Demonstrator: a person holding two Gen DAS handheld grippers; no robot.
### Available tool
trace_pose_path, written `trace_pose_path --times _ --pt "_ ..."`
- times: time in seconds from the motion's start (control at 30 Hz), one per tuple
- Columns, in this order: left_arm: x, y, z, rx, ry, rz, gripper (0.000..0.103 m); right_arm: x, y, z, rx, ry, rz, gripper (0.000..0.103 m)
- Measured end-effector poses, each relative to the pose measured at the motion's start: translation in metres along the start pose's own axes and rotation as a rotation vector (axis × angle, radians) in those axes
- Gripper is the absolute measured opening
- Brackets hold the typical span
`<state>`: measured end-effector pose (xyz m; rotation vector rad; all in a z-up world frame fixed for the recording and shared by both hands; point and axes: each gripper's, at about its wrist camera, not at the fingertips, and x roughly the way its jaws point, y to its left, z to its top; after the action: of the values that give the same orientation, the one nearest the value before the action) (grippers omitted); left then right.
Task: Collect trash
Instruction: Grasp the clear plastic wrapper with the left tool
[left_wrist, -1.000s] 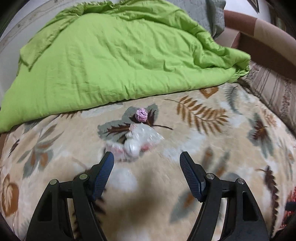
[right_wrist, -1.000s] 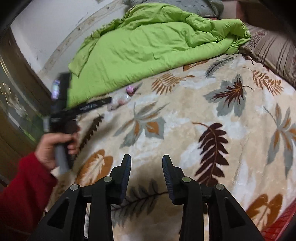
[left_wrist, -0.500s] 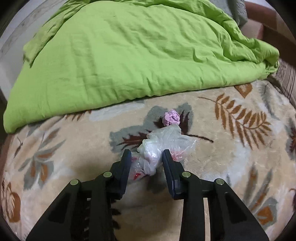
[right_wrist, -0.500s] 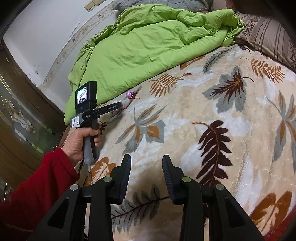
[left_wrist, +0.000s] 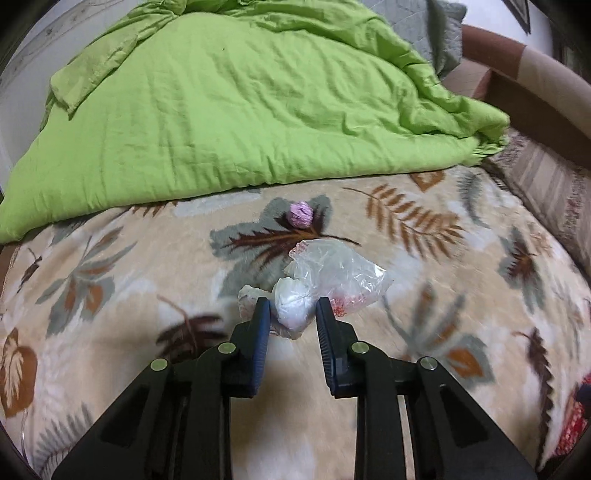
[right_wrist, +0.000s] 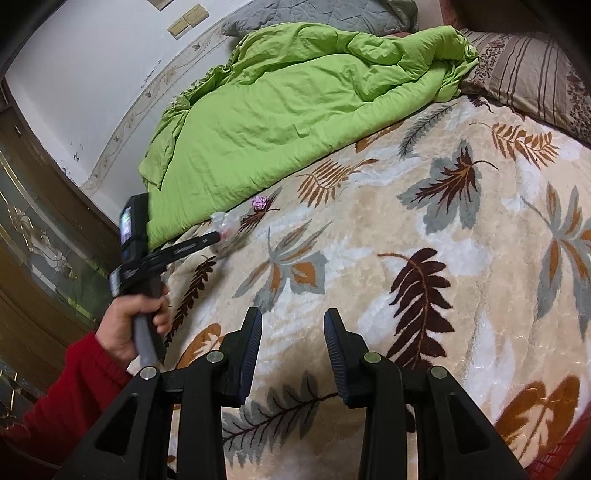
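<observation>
Your left gripper (left_wrist: 291, 317) has just been closing its fingers, and they now pinch the white wad at the near end of the crumpled plastic bag (left_wrist: 332, 280). The rest of the bag fans out past the tips, up and to the right, so its long axis runs away from you and rightward. It looks barely raised off the leaf-patterned blanket (left_wrist: 443, 332). Just beyond it, a little left of that axis, the small pink paper ball (left_wrist: 301, 215) sits on the blanket, apart from the bag and near the edge of the green duvet (left_wrist: 240, 110). Your left side is clearly the nearer one to both pieces. Your right gripper (right_wrist: 292, 347) hangs well away over bare blanket, its fingers parted with nothing between them.
</observation>
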<state>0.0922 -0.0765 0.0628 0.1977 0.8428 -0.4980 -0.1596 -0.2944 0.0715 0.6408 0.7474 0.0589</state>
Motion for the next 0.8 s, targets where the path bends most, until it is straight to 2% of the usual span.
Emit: trace_pose_path --times 0.13,0.2,0.3,0.33,0.43,0.5,0.57,0.67,0.8 --pt "-0.042 -0.011 -0.027 0.012 -0.026 -0.001 0.024 -0.001 0.001 -0.001 -0.009 -0.003 0.012 0.038" --pt "-0.065 -0.014 -0.044 -0.031 -0.035 -0.002 0.024 -0.001 0.002 0.0 -0.016 0.006 0.025 0.038" --pt "-0.1 -0.021 -0.072 -0.079 -0.07 0.067 0.024 0.006 0.004 0.002 -0.045 0.069 0.066 0.038" --pt "-0.116 -0.024 -0.085 -0.116 -0.085 0.061 0.024 0.009 0.005 0.004 -0.064 0.088 0.069 0.038" --pt "-0.142 -0.035 -0.11 -0.147 -0.136 0.116 0.024 0.015 0.013 0.018 -0.186 0.124 0.034 0.038" --pt "-0.146 -0.041 -0.12 -0.138 -0.162 0.168 0.024 0.021 0.026 0.036 -0.307 0.114 -0.036 0.038" --pt "-0.135 -0.036 -0.119 -0.169 -0.135 0.16 0.024 0.036 0.043 0.058 -0.396 0.087 -0.044 0.039" --pt "-0.122 -0.028 -0.119 -0.199 -0.146 0.192 0.024 0.071 0.061 0.085 -0.439 0.081 -0.059 0.041" --pt "-0.103 -0.011 -0.12 -0.252 -0.132 0.184 0.024 0.127 0.083 0.109 -0.478 0.074 -0.089 0.041"
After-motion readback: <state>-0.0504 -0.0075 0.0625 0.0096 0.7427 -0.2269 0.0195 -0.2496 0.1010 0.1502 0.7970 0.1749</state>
